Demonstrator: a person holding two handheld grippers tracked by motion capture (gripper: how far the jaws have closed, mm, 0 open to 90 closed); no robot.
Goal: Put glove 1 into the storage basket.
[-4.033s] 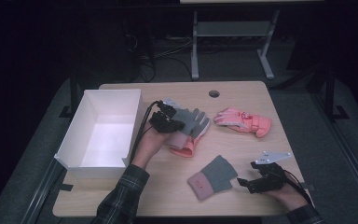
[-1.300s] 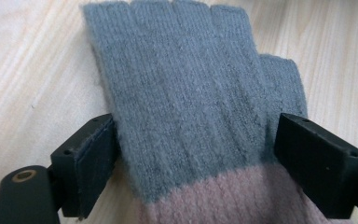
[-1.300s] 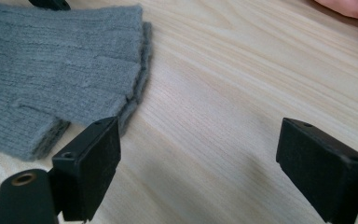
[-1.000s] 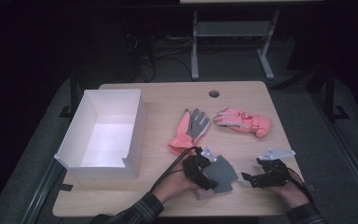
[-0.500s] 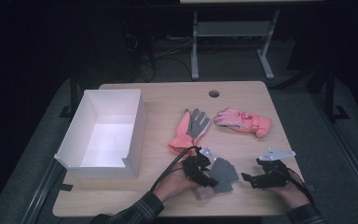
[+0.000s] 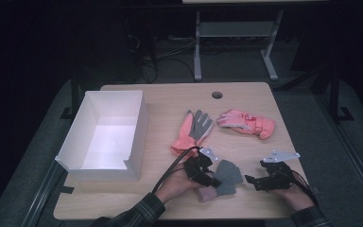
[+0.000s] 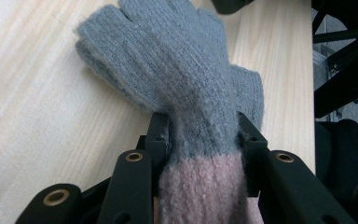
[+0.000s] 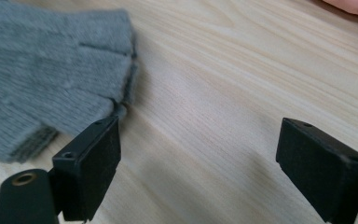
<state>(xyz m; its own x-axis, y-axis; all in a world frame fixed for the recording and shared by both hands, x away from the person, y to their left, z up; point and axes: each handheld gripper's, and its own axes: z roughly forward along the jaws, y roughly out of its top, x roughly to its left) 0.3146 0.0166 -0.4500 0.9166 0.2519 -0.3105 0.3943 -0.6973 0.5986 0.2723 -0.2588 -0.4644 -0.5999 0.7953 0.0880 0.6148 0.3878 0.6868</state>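
Closing just now, the left gripper [image 7: 200,135] pinched the grey knit glove [image 7: 177,70] at its pink cuff; the right gripper [image 8: 200,154] stood open beside it.

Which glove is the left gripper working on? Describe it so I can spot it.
Start at the white box, then go right along the table's near edge. The knit glove lies there, the left gripper clamped at its wrist. It alone is grey wool with a dusty-pink cuff.
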